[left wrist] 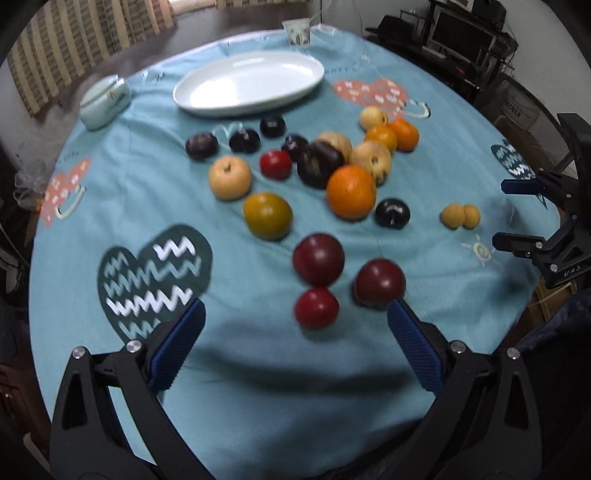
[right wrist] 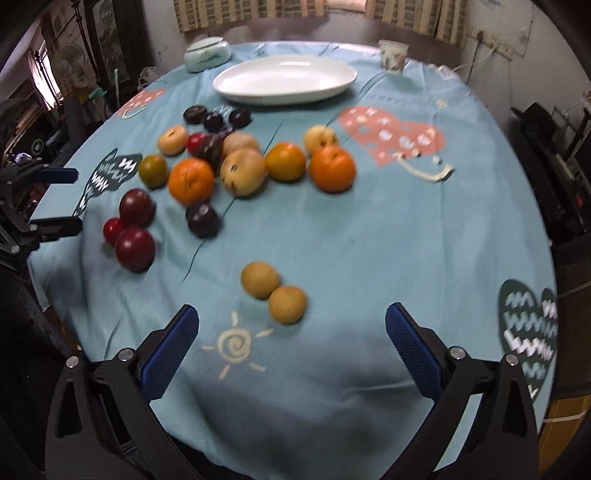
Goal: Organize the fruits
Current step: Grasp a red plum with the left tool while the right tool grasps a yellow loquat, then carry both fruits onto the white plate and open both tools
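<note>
Both grippers hang spread wide over the near edge of the round table, nothing between their blue pads. The left gripper looks down on three dark red plums, two touching, the third just right and partly behind its right fingertip; the right gripper has a touching pair of small yellow-brown fruits just ahead of it, near a sun motif on the blue tablecloth. Each view catches the other tool side-on at its margin: the right one at the right edge of the left view, the left one at the left edge of the right view, fingers apart in both. Only the right view shows a wall socket with cables at far right and a fan at far left; only the left view shows the dark equipment rack at far right. The rest of the fruit sits loose mid-table: a bright orange, a greenish-yellow citrus, a pale apple, more oranges, pale fruits and near-black plums, several heaped together and touching. Everything is somewhat motion-blurred. Beyond the heap, the white oval plate lies bare at the far side. A pale green lidded dish sits to its left and a patterned paper cup far right of it, both clear of the fruit.
</note>
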A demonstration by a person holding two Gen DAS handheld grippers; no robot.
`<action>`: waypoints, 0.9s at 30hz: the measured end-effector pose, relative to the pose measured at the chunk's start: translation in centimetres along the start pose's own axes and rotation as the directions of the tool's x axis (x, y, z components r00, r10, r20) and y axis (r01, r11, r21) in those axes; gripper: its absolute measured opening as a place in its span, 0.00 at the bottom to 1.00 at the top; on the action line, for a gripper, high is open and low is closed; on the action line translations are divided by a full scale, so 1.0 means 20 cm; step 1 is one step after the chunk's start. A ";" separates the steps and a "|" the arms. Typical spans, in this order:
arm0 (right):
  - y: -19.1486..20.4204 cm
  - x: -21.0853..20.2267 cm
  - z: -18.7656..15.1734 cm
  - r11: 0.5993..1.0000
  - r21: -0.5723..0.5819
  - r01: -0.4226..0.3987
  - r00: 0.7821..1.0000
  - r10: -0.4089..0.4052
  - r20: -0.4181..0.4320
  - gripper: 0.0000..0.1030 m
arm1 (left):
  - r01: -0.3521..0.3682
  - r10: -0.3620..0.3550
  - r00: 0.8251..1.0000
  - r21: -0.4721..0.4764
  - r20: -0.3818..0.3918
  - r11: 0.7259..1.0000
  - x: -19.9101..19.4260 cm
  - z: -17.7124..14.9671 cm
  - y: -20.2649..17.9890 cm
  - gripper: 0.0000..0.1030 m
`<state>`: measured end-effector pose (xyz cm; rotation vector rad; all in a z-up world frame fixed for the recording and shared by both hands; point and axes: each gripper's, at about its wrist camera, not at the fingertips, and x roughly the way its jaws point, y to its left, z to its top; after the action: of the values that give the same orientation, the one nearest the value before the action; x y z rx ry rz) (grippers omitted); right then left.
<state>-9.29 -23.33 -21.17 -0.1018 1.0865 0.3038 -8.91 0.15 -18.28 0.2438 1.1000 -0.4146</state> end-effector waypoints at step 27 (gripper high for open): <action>-0.02 0.13 0.05 0.995 -0.015 -0.094 0.991 0.092 -0.094 0.26 | 0.102 -0.115 0.987 -0.116 -0.112 0.988 0.16 0.04 0.09 0.29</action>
<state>-7.28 -23.06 -23.04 -0.0833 1.1835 0.3963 -6.27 0.78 -20.80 0.1125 1.2522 -0.4391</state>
